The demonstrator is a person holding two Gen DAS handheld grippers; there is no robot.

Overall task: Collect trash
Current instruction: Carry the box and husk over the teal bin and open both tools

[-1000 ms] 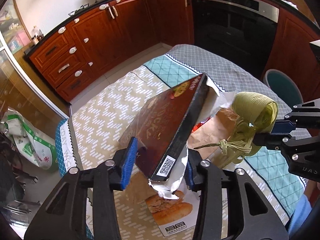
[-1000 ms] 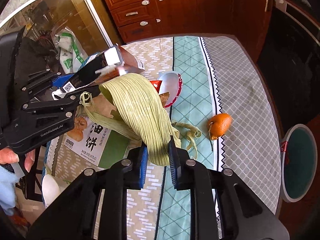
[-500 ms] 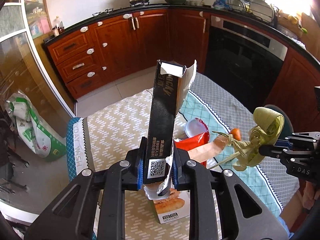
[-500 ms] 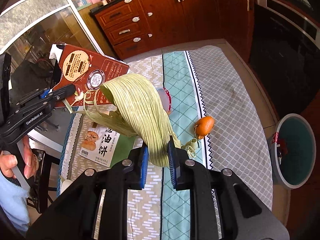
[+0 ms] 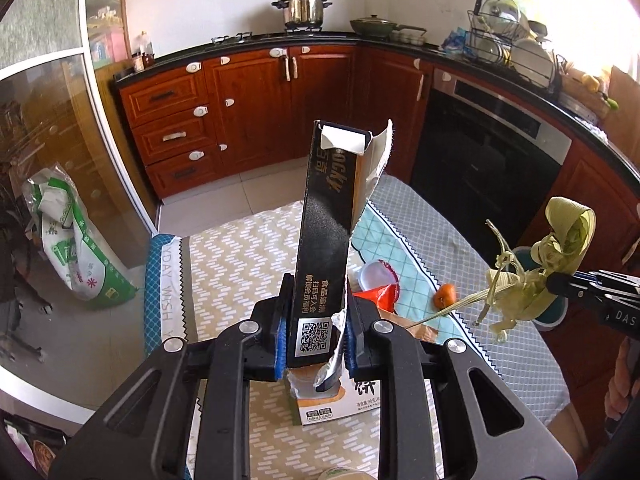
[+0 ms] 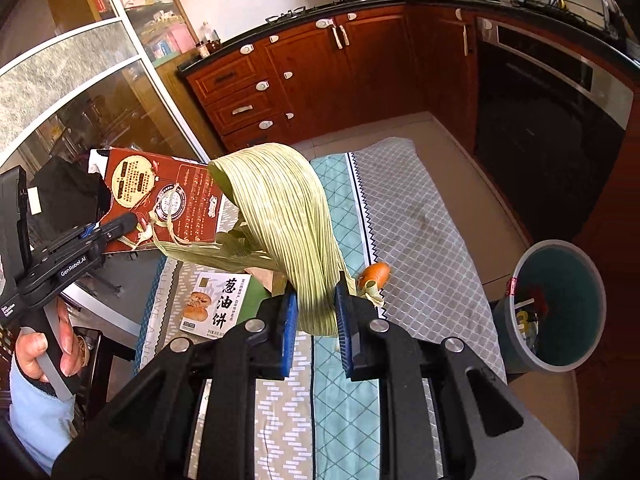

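Left tongs clamp a flat, torn cardboard box, standing upright above the tabletop. Right tongs pinch a ribbed, curled green leaf wrapper, up near the round bin.

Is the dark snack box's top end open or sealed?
Open: the dark snack box shows a torn flap standing up beside its open mouth.

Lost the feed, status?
Left tongs shut on box. Right tongs shut on husk. Both lifted. Bin right of table, path clear.
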